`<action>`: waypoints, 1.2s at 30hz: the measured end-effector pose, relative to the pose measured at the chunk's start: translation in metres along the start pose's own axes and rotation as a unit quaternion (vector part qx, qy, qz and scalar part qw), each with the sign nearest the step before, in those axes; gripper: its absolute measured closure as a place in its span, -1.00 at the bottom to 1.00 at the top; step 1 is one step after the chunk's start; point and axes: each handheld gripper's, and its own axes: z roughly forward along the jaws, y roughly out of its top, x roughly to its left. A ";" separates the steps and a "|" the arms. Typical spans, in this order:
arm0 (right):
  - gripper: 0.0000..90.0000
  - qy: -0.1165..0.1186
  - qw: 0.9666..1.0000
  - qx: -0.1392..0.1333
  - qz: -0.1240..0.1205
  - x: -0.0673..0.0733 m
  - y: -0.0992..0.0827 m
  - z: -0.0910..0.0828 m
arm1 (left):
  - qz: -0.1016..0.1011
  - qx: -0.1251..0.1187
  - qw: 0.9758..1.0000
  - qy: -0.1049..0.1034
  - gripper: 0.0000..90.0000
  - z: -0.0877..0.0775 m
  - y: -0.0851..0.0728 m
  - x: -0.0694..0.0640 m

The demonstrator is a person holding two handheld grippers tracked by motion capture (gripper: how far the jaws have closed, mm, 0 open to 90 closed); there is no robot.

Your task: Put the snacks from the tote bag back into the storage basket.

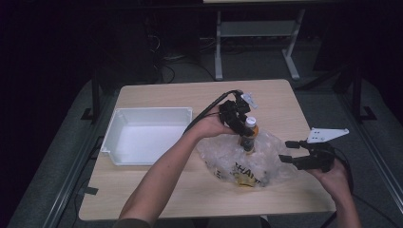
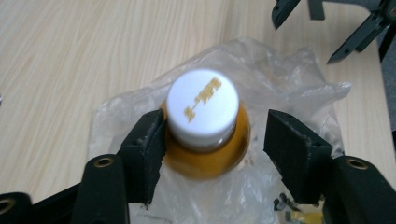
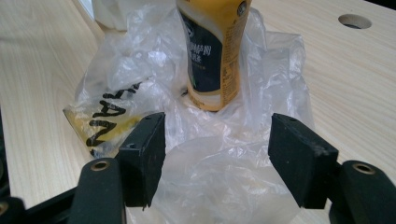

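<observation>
A bottle of orange drink [image 1: 249, 135] with a white cap [image 2: 203, 105] stands upright on a crumpled clear plastic bag [image 1: 228, 159] near the table's middle. My left gripper [image 1: 244, 126] reaches down over the bottle's neck. In the left gripper view my left gripper [image 2: 217, 135] has its left pad against the bottle's shoulder, while the right pad stands clear of it. My right gripper [image 1: 285, 151] is open at the bag's right edge. In the right gripper view the bag [image 3: 210, 177] bulges between its spread jaws [image 3: 217, 140], with the bottle [image 3: 215, 51] beyond.
An empty white tray [image 1: 152, 111] lies on the left half of the wooden table [image 1: 157, 95]. The bag carries black lettering [image 3: 112, 116] and a yellow patch. A round hole [image 3: 355, 21] is cut in the tabletop. Dark floor and table legs lie beyond.
</observation>
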 end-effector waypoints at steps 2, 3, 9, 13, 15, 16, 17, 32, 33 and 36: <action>-0.20 -0.002 1.000 0.005 -0.003 0.001 0.000 0.001 | 0.004 0.003 1.000 0.002 -0.12 0.001 0.002 0.001; -0.20 -0.003 1.000 0.007 -0.004 0.001 0.000 0.001 | 0.005 0.005 1.000 0.000 -0.10 0.001 0.004 0.002; -0.19 -0.002 1.000 0.006 -0.006 0.002 0.000 0.001 | 0.008 0.005 1.000 -0.001 0.02 0.001 0.008 0.005; -0.18 -0.005 1.000 0.004 -0.008 0.002 0.000 0.000 | 0.012 0.007 1.000 0.005 0.07 0.001 0.008 0.004; -0.17 -0.005 1.000 0.003 -0.010 0.002 0.000 0.000 | 0.012 0.005 1.000 0.006 0.09 0.001 0.009 0.004; -0.17 -0.005 1.000 0.003 -0.011 0.002 0.000 0.000 | 0.012 0.004 1.000 0.006 0.11 0.001 0.008 0.004; -0.17 -0.005 1.000 0.003 -0.012 0.002 0.000 0.000 | 0.011 0.003 1.000 0.005 0.12 0.001 0.008 0.004; -0.17 -0.005 1.000 0.002 -0.013 0.004 0.001 0.001 | 0.008 0.004 1.000 -0.005 0.29 -0.004 0.008 0.007; -0.17 -0.005 1.000 0.002 -0.013 0.004 0.001 0.001 | 0.008 0.004 1.000 -0.005 0.29 -0.004 0.008 0.007; -0.17 -0.004 1.000 0.002 -0.015 0.003 0.001 0.002 | 0.008 0.006 1.000 -0.007 0.29 -0.004 0.008 0.008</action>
